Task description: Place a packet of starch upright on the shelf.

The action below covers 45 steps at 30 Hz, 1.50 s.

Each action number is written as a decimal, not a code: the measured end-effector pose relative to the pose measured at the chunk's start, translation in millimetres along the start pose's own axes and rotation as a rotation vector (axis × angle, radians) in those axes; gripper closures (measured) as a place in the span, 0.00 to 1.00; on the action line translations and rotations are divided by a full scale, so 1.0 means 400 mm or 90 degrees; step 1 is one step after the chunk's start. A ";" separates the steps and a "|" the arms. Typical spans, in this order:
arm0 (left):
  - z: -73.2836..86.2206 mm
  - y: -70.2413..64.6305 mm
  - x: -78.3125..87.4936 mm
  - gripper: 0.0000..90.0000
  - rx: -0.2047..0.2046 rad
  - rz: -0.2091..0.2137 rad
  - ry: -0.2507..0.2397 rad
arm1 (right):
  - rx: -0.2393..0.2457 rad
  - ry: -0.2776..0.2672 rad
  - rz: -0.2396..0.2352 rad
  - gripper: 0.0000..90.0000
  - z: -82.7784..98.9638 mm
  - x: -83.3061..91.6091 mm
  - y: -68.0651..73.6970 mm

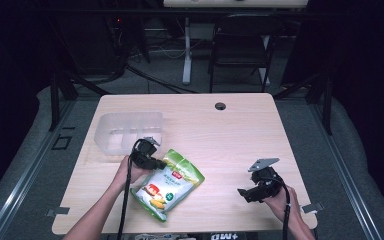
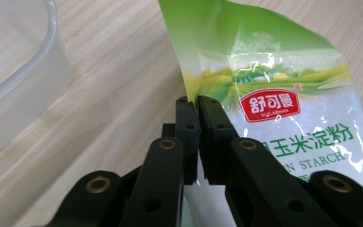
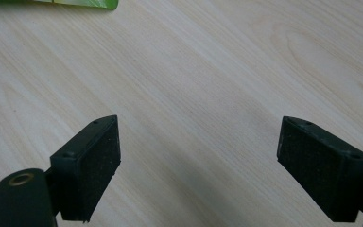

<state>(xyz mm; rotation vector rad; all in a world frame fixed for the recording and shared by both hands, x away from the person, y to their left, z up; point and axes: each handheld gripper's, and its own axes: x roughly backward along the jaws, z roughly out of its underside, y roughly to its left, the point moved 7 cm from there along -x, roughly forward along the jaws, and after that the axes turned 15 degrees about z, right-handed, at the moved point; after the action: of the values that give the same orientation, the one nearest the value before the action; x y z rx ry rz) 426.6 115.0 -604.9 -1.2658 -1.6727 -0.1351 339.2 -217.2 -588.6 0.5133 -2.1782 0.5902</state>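
The starch bag runs off the left gripper view's right edge, its lower print behind the fingers. The clear container is cropped at that view's left edge.

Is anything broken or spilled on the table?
Nothing stands out. The corn starch bag looks whole, with no powder on the wooden table. The left gripper pinches the bag's edge, the clear plastic container sits upright beside it, and the right gripper hangs open over bare wood.

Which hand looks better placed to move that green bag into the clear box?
Left. Its tool is already clamped on the bag edge, beside the box. The right tool is open over bare table, farther away.
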 end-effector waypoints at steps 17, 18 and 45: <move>0.050 0.008 0.041 0.69 0.023 -0.043 0.008 | 0.002 -0.003 -0.001 0.15 -0.005 -0.002 0.004; 0.045 0.010 0.038 0.66 0.024 -0.037 0.002 | 0.001 -0.004 -0.001 0.15 -0.005 -0.002 0.004; 0.012 0.016 -0.010 0.81 0.047 -0.012 -0.002 | 0.005 0.002 -0.001 0.15 -0.004 -0.004 0.002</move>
<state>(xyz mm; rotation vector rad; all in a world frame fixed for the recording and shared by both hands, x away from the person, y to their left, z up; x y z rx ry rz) 428.5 118.0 -613.3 -1.1961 -1.6778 -0.0811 340.7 -215.5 -589.3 0.5181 -2.1739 0.5975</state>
